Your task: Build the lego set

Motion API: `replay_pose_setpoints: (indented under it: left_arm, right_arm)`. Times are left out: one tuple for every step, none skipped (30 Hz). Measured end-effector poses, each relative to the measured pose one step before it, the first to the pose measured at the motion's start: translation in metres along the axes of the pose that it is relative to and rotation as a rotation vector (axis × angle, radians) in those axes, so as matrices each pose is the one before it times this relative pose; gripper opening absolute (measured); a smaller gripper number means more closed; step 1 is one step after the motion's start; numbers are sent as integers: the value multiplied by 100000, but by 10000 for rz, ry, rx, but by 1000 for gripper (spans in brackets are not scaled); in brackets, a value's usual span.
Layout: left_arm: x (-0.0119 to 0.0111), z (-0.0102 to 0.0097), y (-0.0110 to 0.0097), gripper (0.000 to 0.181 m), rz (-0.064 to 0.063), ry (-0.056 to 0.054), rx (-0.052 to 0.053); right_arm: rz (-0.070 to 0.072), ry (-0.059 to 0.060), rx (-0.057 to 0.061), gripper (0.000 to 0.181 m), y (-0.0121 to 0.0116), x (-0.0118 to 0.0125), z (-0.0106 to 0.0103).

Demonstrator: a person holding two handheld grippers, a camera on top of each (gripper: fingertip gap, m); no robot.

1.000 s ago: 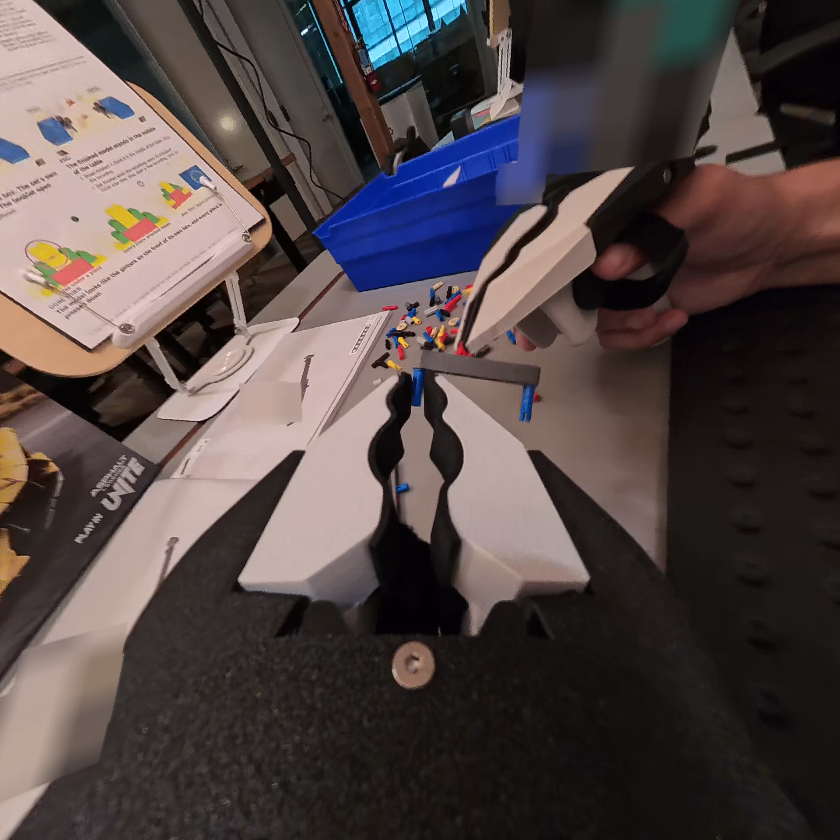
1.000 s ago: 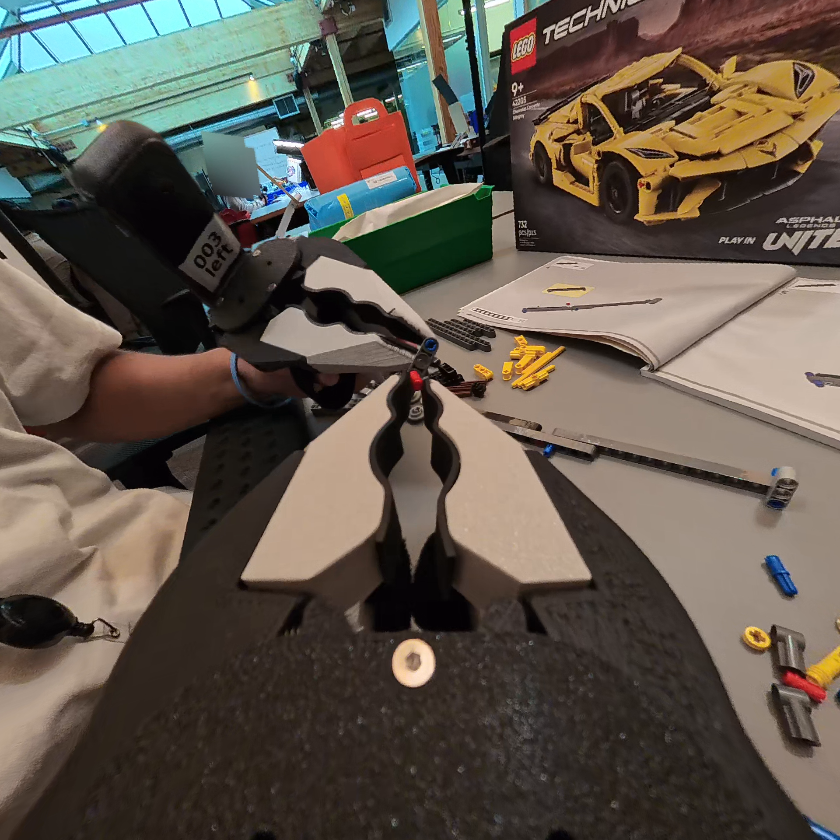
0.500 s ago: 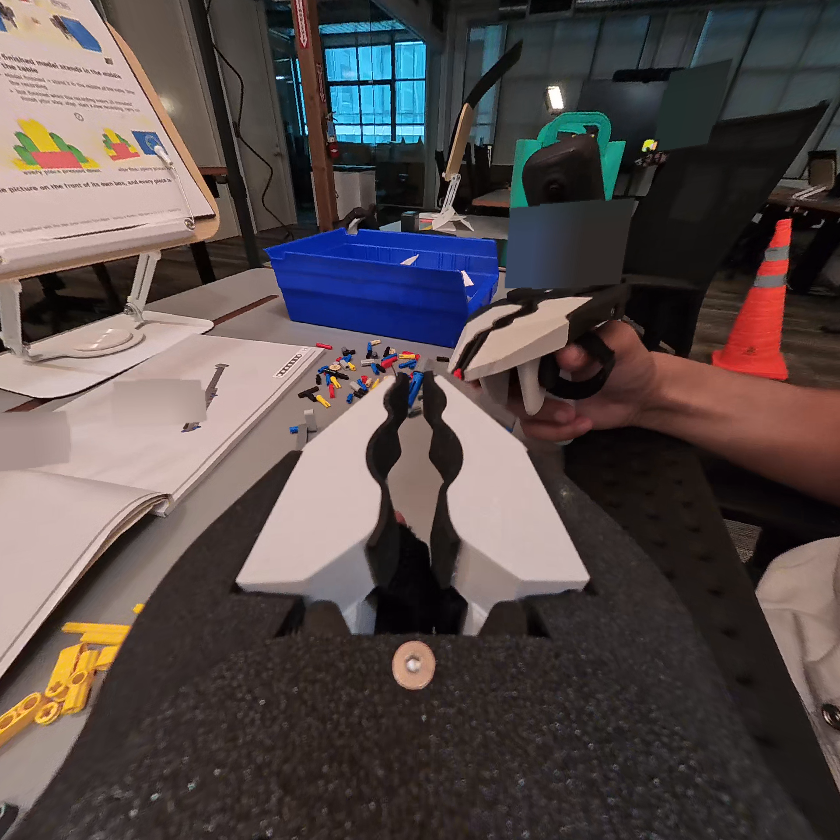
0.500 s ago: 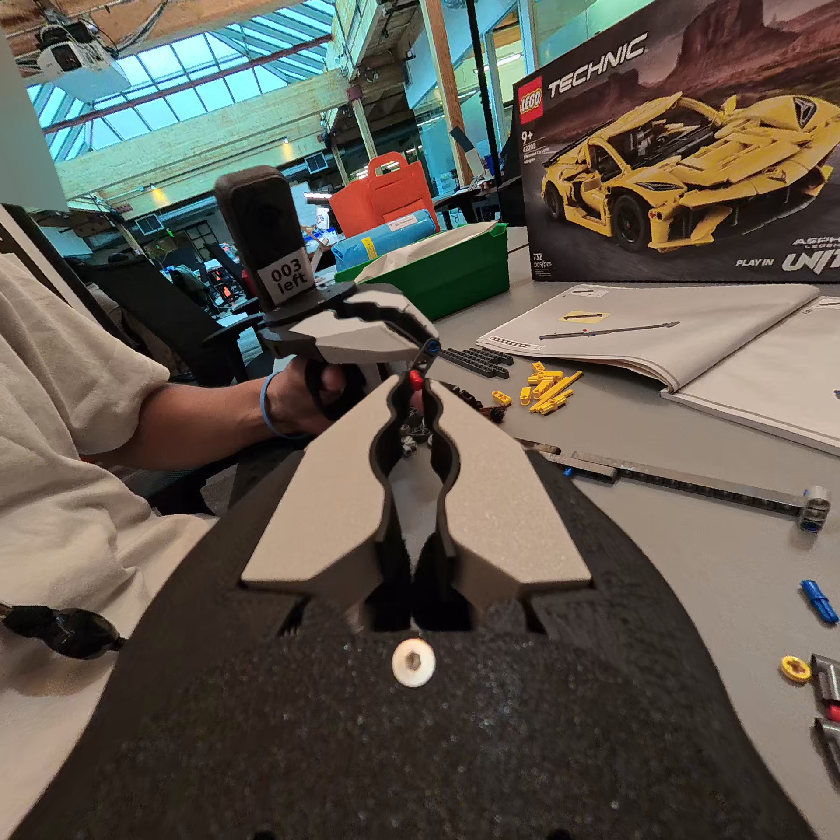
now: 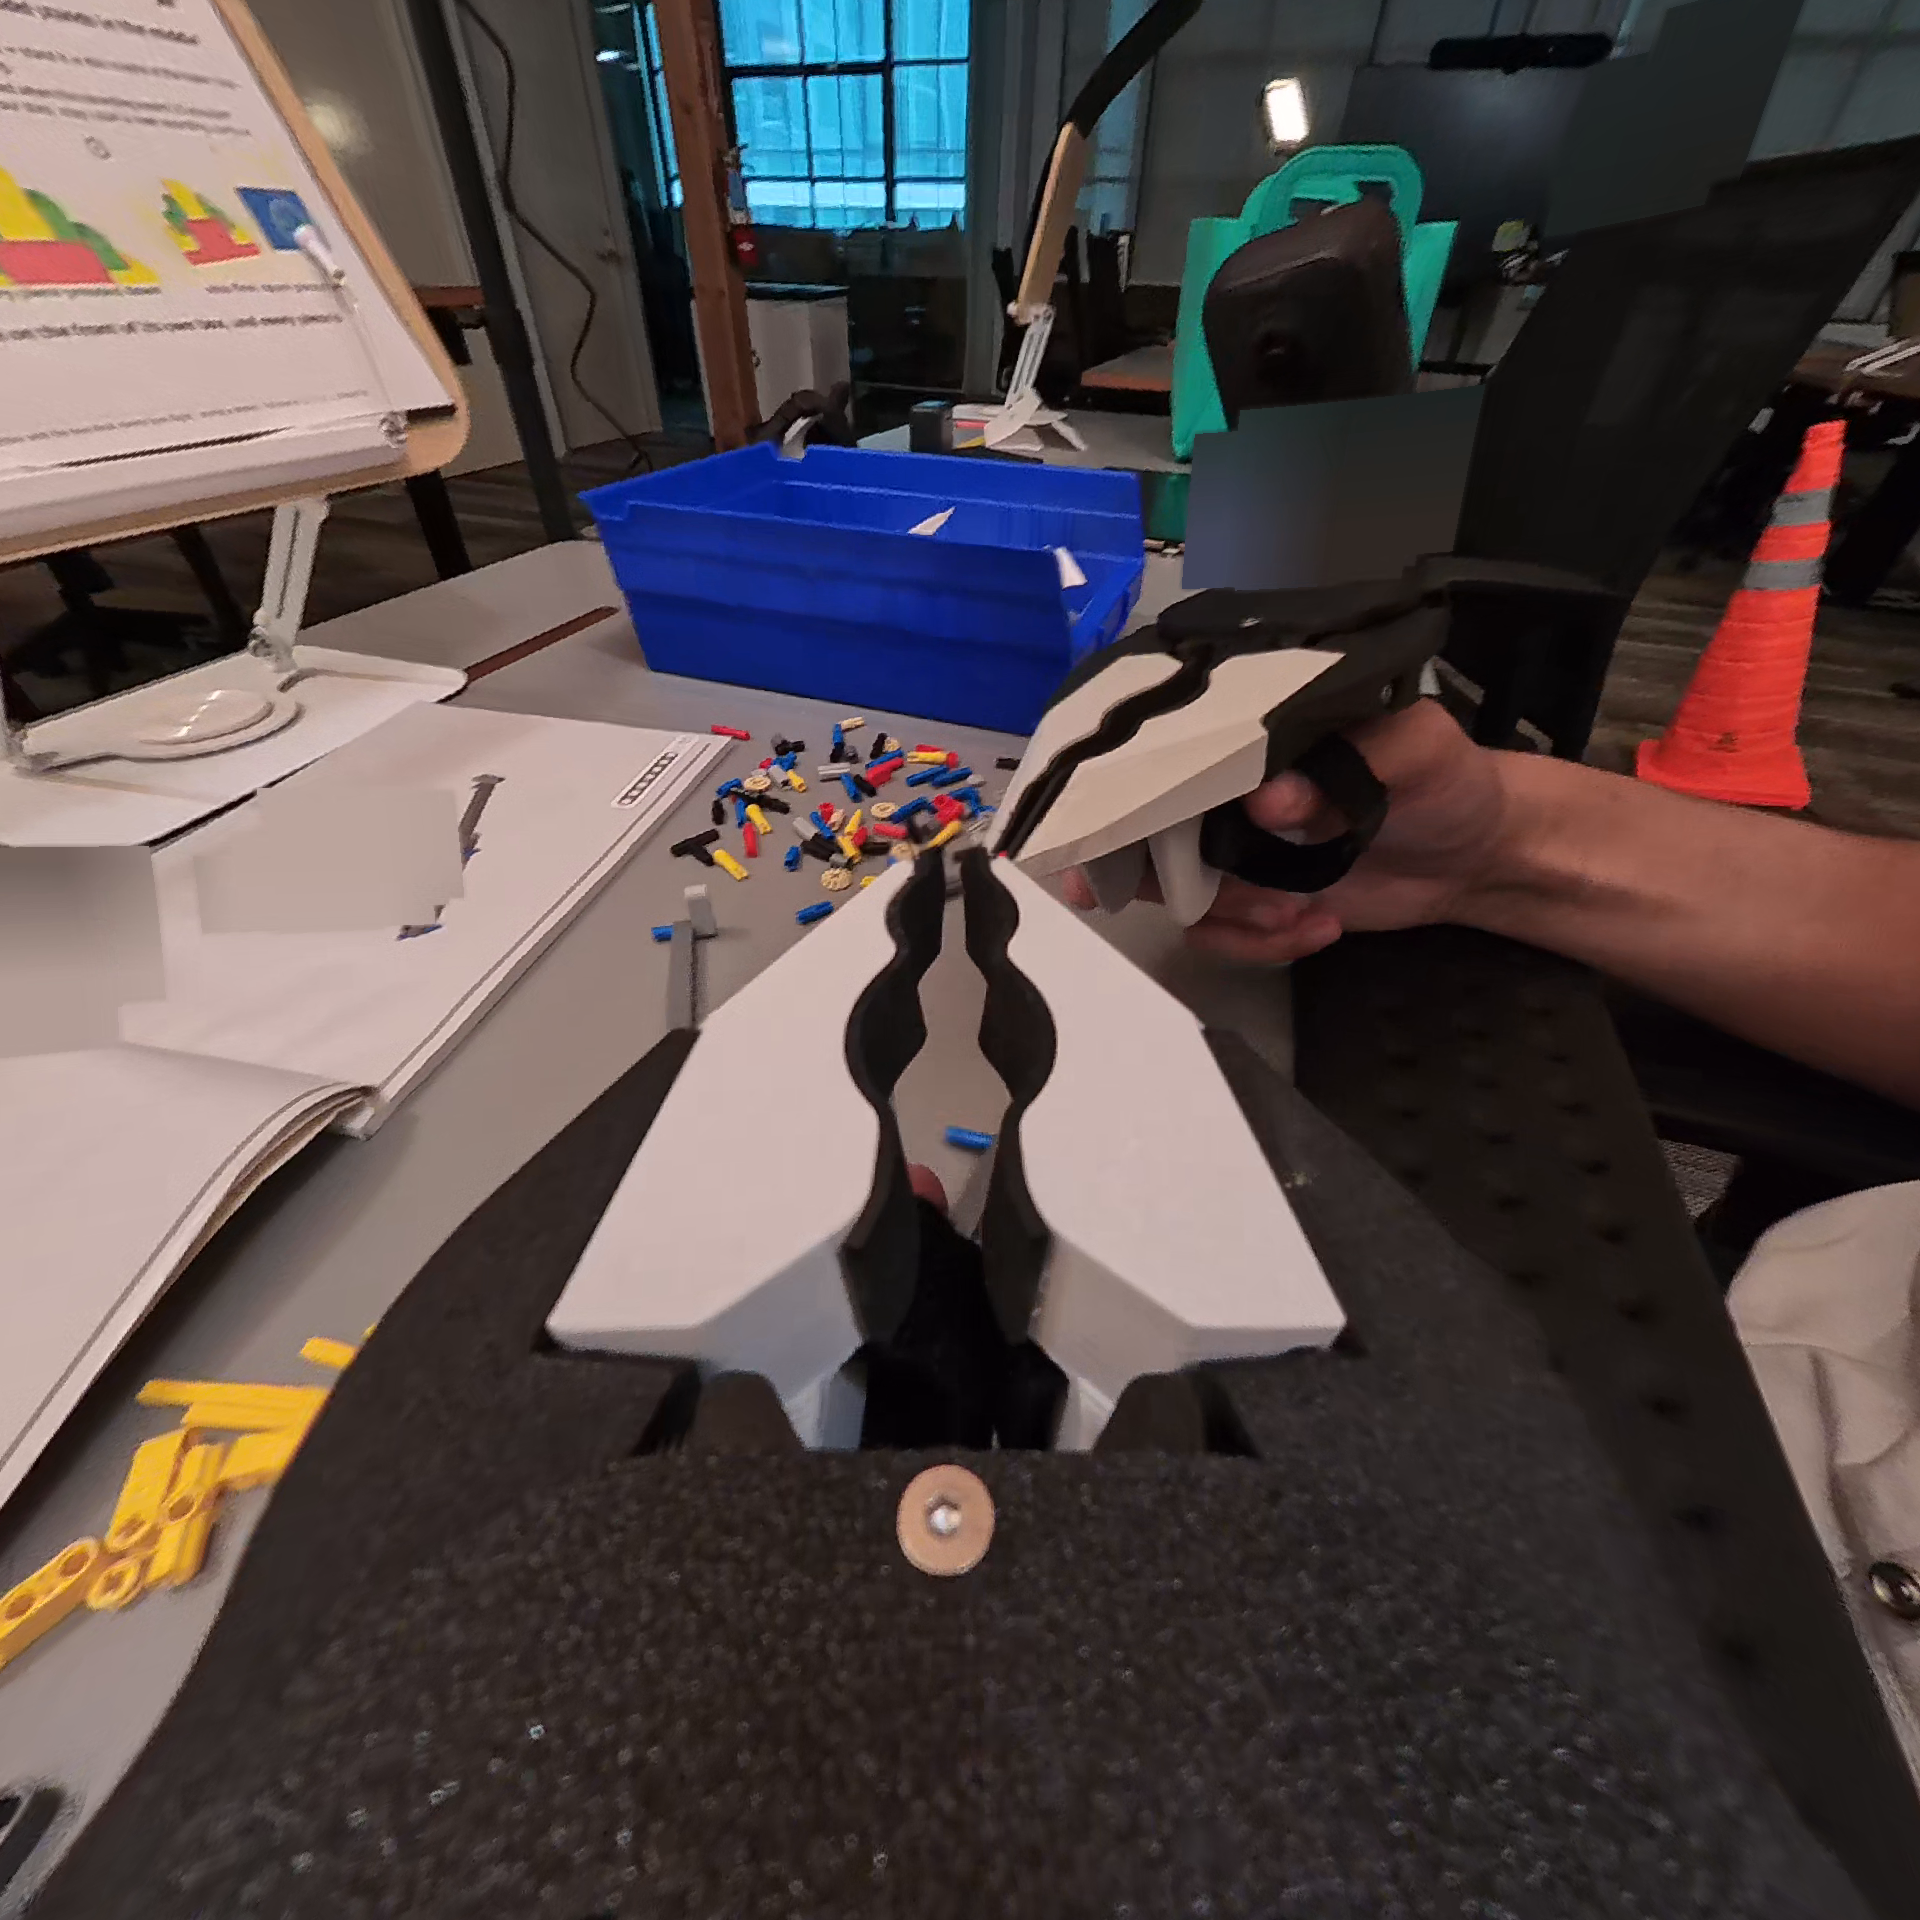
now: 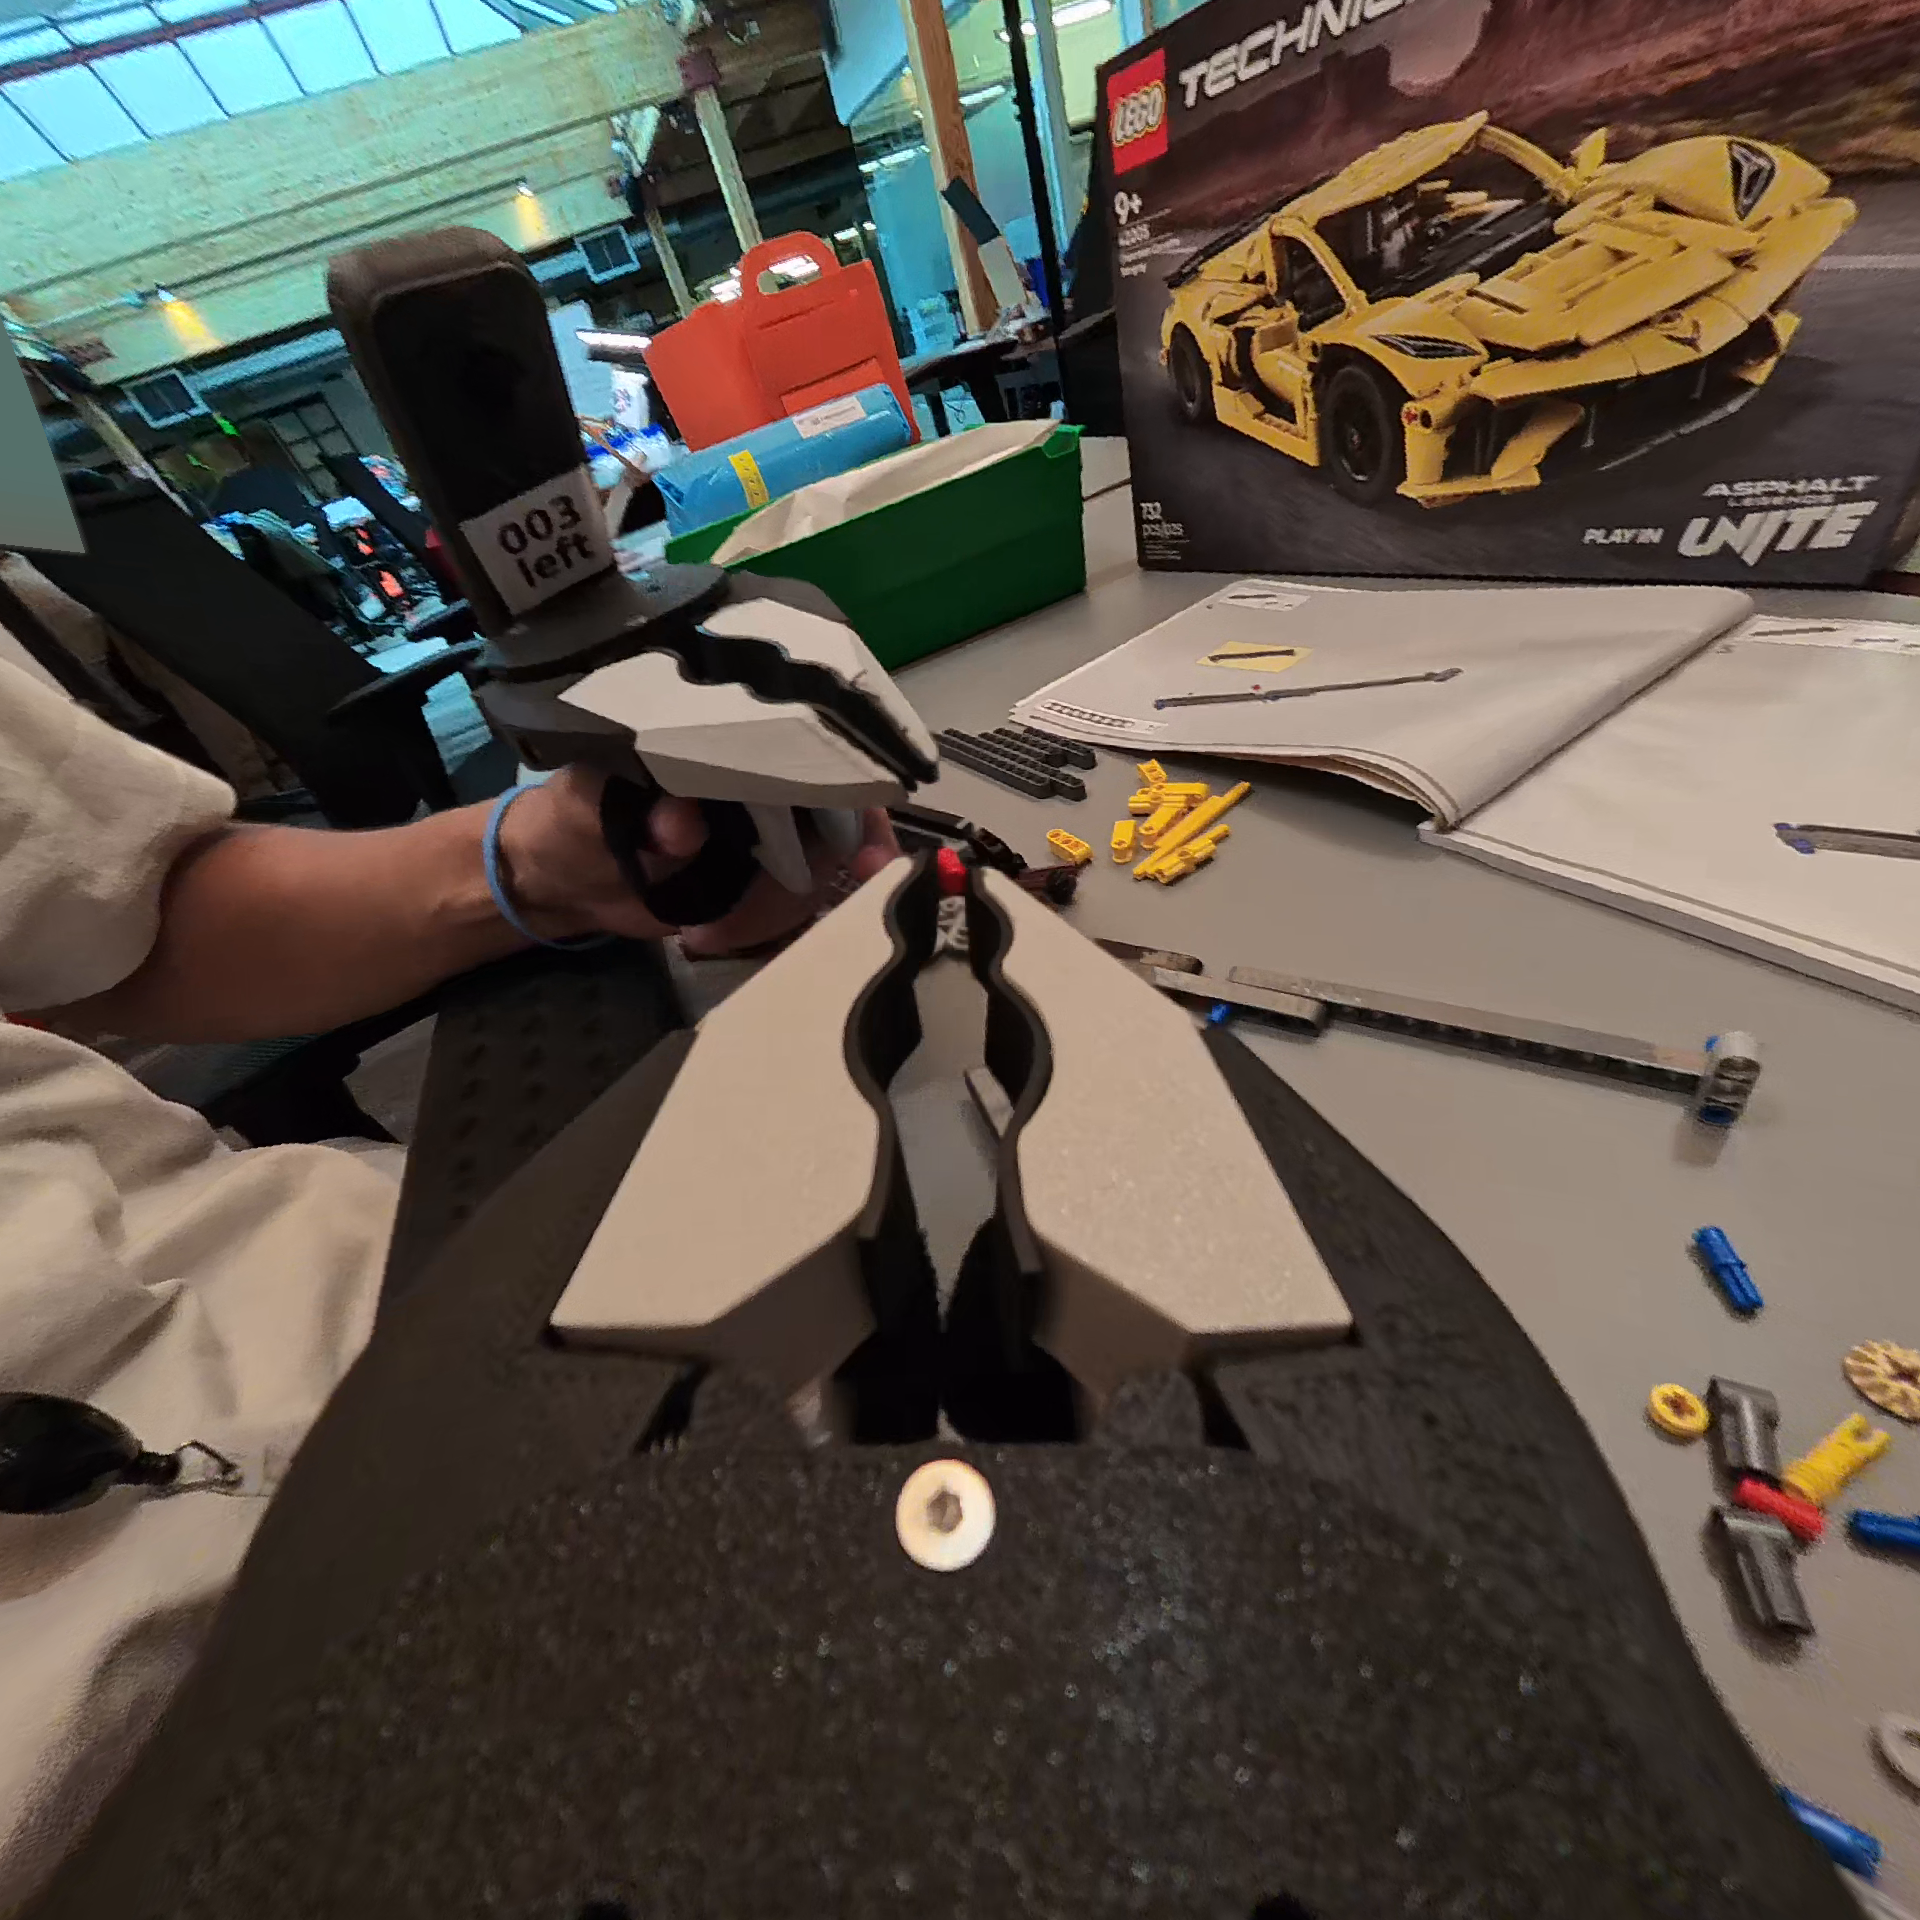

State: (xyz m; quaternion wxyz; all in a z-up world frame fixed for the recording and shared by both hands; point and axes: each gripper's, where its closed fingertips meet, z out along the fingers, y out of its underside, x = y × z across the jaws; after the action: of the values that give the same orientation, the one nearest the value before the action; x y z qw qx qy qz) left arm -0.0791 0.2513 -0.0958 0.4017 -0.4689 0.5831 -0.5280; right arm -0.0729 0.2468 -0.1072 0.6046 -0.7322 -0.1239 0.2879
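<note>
Right gripper (image 6: 943, 883) pinches a small red pin (image 6: 948, 864) at its tips, raised toward the left gripper (image 5: 943, 871), whose nearly closed tips may grip something, though that cannot be told. Tip to tip, likely for mating. Loose lego pieces (image 5: 852, 805) lie just beyond.

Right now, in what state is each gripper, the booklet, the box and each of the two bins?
left gripper: fingers shut, load unclear.
right gripper: fingers shut on small red piece.
instruction booklet: open, lying flat.
Lego box: standing upright behind the booklet.
blue bin: open-topped, paper scraps inside.
green bin: open-topped, paper inside.
</note>
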Motion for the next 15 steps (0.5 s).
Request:
replay_pose_setpoints:
  left_arm:
    - [-397, -98, 264, 2, -45, -170, -174]
    - [-307, -63, 435, 3, -56, -121, -304]
    - [-276, -31, 602, 4, -34, -122, -429]
    - [-510, 13, 768, 5, -25, -297, -561]
    - [-456, 33, 823, 6, 101, -275, -608]
    - [154, 45, 822, 10, 315, 79, -575]
    - [462, 88, 933, 11, 457, 268, -650]
    - [2, 151, 754, 15, 510, -13, -582]
    - [16, 168, 442, 23, 536, 8, -367]
    - [670, 228, 445, 28, 463, 518, -370]
    - [842, 317, 624, 30, 254, 787, -563]
    - [669, 432, 593, 35, 125, 802, -631]
    - [261, 434, 313, 37, 133, 603, -488]
    - [97, 416, 265, 36, 208, 511, -433]
    - [-154, 425, 437, 32, 286, 345, -585]
  right_arm:
    - [-4, 366, -143, 4, 233, 689, -118]
    - [-32, 419, -18, 4, 61, 772, -174]
    - [15, 411, 64, 4, -102, 774, -263]
    - [-16, 561, 119, 4, -220, 1039, -431]
    - [-53, 567, 166, 4, -268, 1111, -494]
    - [-12, 442, 119, 4, -193, 966, -440]
    - [56, 206, 96, 5, -163, 612, -301]
    - [158, -16, 134, 4, -207, 201, -186]
    - [238, -91, 178, 4, -281, 17, -99]
    - [179, -106, 139, 4, -220, -51, -68]
    - [100, -102, 49, 4, -54, -73, -16]
    - [84, -75, -6, 4, 31, -40, 15]
    - [44, -41, 14, 4, -22, -46, 7]
    - [-7, -59, 51, 4, -87, -114, -20]
    - [-15, -83, 20, 4, -20, -157, -11]
